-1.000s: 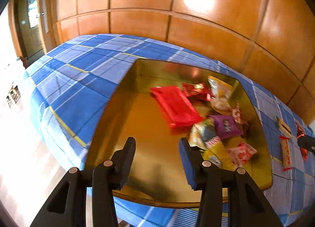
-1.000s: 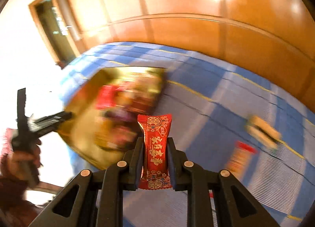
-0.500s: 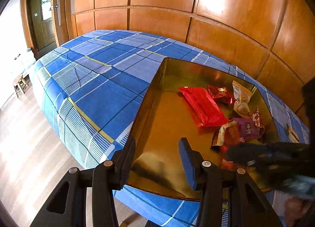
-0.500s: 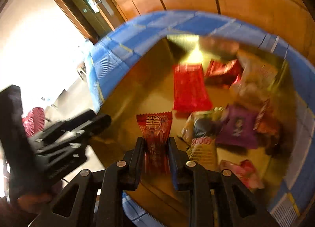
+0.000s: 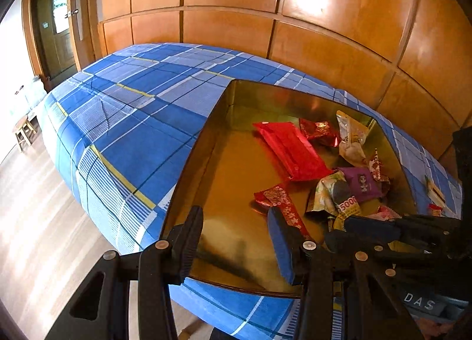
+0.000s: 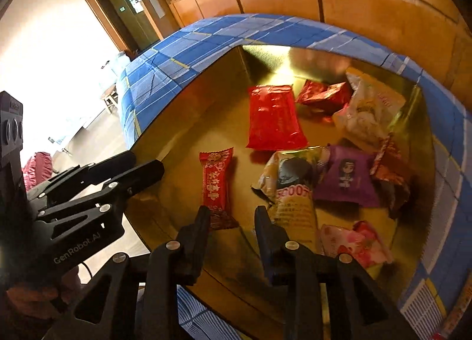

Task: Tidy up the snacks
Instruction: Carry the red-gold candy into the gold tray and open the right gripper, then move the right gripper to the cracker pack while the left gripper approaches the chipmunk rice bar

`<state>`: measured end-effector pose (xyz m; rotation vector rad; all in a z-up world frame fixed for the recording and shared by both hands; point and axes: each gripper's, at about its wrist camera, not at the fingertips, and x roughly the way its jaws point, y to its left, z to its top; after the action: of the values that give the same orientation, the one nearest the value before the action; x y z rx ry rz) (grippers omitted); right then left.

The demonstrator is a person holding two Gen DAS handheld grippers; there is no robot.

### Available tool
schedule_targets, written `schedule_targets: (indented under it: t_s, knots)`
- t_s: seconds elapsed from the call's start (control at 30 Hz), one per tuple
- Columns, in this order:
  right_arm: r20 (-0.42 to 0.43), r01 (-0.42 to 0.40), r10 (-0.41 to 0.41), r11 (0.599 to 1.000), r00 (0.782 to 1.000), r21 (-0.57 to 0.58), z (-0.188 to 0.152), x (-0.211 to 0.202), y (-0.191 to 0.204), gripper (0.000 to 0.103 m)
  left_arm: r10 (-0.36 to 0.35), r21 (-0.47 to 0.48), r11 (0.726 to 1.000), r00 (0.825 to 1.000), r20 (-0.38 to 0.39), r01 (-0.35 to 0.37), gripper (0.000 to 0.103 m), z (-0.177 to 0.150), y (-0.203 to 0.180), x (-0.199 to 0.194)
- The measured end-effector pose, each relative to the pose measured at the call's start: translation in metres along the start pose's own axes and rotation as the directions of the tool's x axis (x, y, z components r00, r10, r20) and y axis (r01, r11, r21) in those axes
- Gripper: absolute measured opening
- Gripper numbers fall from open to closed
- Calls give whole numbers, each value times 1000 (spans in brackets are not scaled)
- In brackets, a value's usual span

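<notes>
The right claw (image 6: 231,220) is spread and grips nothing; it hangs over the near edge of the gold tray (image 6: 188,121). Just beyond its fingers, the long red candy bar (image 6: 216,185) lies flat on the tray floor, apart from both fingers. To the right of the bar sits the pile of snacks: a flat red packet (image 6: 273,117), a purple packet (image 6: 345,180), a yellow packet (image 6: 295,207), a white bag (image 6: 368,111) and a pink packet (image 6: 354,244). The left claw (image 5: 236,236) is also spread and empty, poised at the tray's near left corner. The tray (image 5: 212,180) rests on a desk under a blue checked cloth (image 5: 132,121), before a wood-panelled wall (image 5: 324,15).
</notes>
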<state>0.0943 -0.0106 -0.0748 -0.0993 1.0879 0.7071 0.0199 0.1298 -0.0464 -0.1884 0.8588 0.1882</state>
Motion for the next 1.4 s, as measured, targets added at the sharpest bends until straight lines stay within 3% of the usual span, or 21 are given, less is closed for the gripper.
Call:
schedule_targets:
  t_s: [0.8,1.13,1.4]
  knots:
    - [169,176,-178,984,969,23,-27,-66,-20,31,-37,82,996,999,-1,37,47,-7,-29,-8]
    - [179,296,-303,953,936,66,-46,-105,-64,32,-51,125,991,999,-4,52,47,-8,-44,-12]
    - [160,413,-441,893,883,181,-71,-151,-133,32,-65,172,983,998,-9,66,47,-9,-61,-14]
